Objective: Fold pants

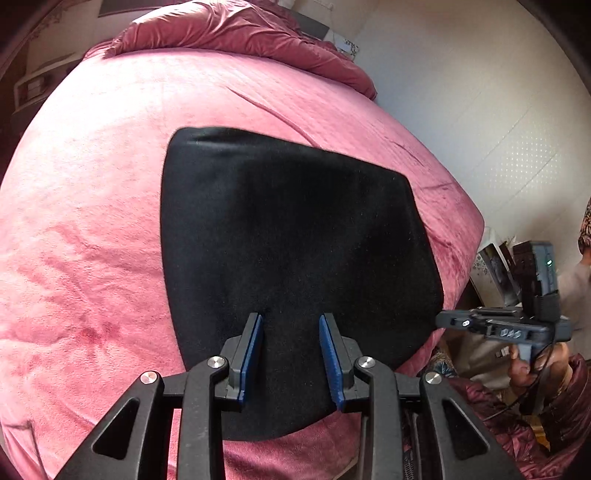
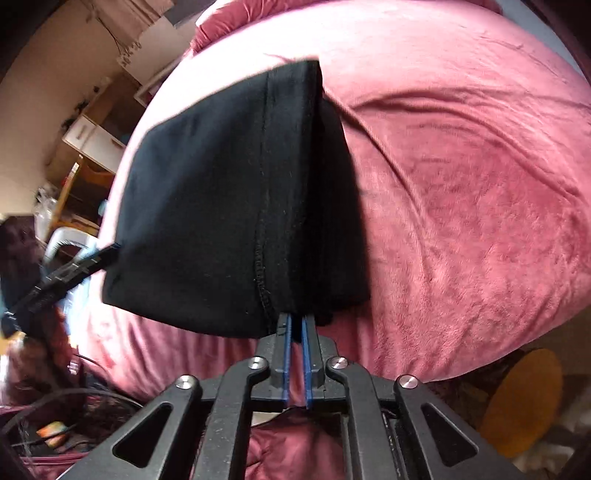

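The black pants [image 1: 295,251] lie folded into a compact rectangle on the pink bed [image 1: 92,221]. My left gripper [image 1: 291,321] is open, its blue-padded fingers hovering over the near part of the pants without gripping. My right gripper [image 2: 297,319] is shut on the near edge of the pants [image 2: 229,206] beside a stitched seam, lifting that edge off the bed [image 2: 461,206]. The right gripper also shows in the left wrist view [image 1: 443,320] at the pants' right edge. The left gripper shows blurred in the right wrist view [image 2: 110,254] at the pants' left corner.
A crumpled pink duvet [image 1: 240,33] lies at the bed's head. A white wall [image 1: 480,92] runs along one side. Shelves and a cabinet [image 2: 92,140] stand beyond the bed. A round wooden stool [image 2: 521,402] and cables [image 2: 55,406] are on the floor.
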Demonstrator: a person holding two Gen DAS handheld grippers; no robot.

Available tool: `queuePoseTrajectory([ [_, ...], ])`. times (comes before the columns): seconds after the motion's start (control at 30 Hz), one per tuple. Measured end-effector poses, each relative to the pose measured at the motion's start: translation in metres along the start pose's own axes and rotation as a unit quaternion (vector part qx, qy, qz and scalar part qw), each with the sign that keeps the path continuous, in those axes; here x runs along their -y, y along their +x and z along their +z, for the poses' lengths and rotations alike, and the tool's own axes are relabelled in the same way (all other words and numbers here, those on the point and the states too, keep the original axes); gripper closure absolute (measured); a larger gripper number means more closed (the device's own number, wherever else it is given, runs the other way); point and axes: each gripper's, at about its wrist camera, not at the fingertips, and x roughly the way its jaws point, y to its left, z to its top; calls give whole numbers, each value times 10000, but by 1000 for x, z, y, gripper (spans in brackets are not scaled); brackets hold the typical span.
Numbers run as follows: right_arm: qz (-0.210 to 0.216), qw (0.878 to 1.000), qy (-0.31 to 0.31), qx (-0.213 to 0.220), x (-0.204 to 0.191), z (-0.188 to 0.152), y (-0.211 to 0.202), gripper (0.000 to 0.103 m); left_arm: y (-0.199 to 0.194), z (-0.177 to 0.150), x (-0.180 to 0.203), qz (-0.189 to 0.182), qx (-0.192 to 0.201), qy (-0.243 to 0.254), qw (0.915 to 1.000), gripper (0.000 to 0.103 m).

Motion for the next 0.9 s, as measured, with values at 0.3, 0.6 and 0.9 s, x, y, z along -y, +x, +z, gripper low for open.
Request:
queuePoseTrajectory([
  [0.3,453,9883,941,1111,18,86,0,28,-17,3,4,446,473,61,9979,69],
  [0.6,222,9936,692,865,5,133,39,90,-4,2,19,924,457,308,9942,69],
  [0.9,-73,9945,636,825,10,139,51,97,24,0,36,1328,308,412,9898,64],
])
